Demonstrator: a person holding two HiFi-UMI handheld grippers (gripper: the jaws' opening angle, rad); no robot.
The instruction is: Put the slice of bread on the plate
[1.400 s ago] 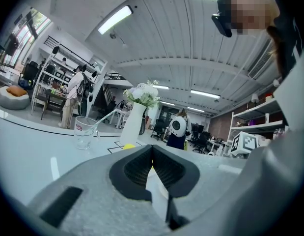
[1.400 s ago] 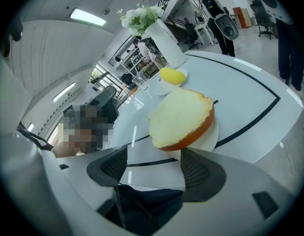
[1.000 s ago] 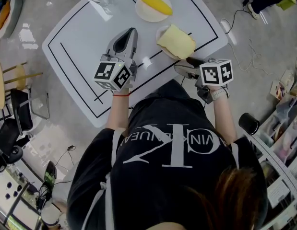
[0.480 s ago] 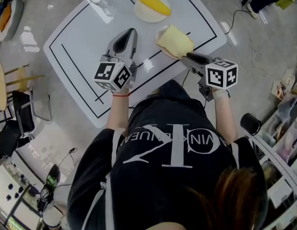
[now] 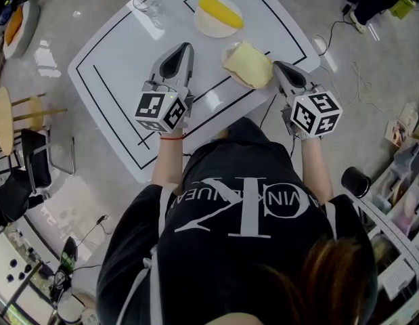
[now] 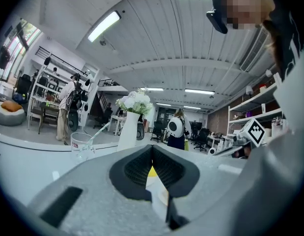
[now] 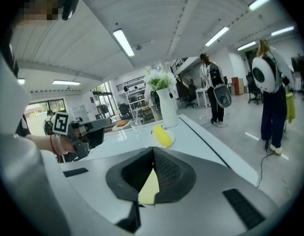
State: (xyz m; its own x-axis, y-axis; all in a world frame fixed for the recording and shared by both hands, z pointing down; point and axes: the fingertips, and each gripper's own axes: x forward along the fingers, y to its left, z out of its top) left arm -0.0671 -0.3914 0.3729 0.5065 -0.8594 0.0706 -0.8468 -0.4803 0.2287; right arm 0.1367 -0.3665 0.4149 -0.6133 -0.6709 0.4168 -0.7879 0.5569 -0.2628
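- Head view: A person stands at a white table (image 5: 114,66) with a gripper in each hand. The slice of bread (image 5: 248,64) lies on the plate (image 5: 227,50) and covers most of it, so only an arc of rim shows at the left. The right gripper (image 5: 277,67) points at the slice's right edge with its tips just beside it. Whether they touch cannot be told. The left gripper (image 5: 187,45) hovers over bare table, well apart from the bread. Beyond, a second plate (image 5: 206,24) carries a yellow item (image 5: 221,12).
- Left gripper view: The jaws are together with nothing held, and the slot beneath the tips shows only what lies across the table. A glass (image 6: 82,144) and a white vase (image 6: 128,129) of flowers stand farther off.
- Right gripper view: The jaws have just closed and the pads meet at the tips. Pale bread shows through the slot below them. It appears to lie beyond the jaws rather than pinched in them.
- Judgement: The placing looks all but done.
  - The right gripper should lift up and back, away from the slice's edge, so the closed tips do not drag the bread off the rim.
  - If the slice needs centring, a light nudge toward the plate's middle should be enough.
  - The left gripper is best kept clear.
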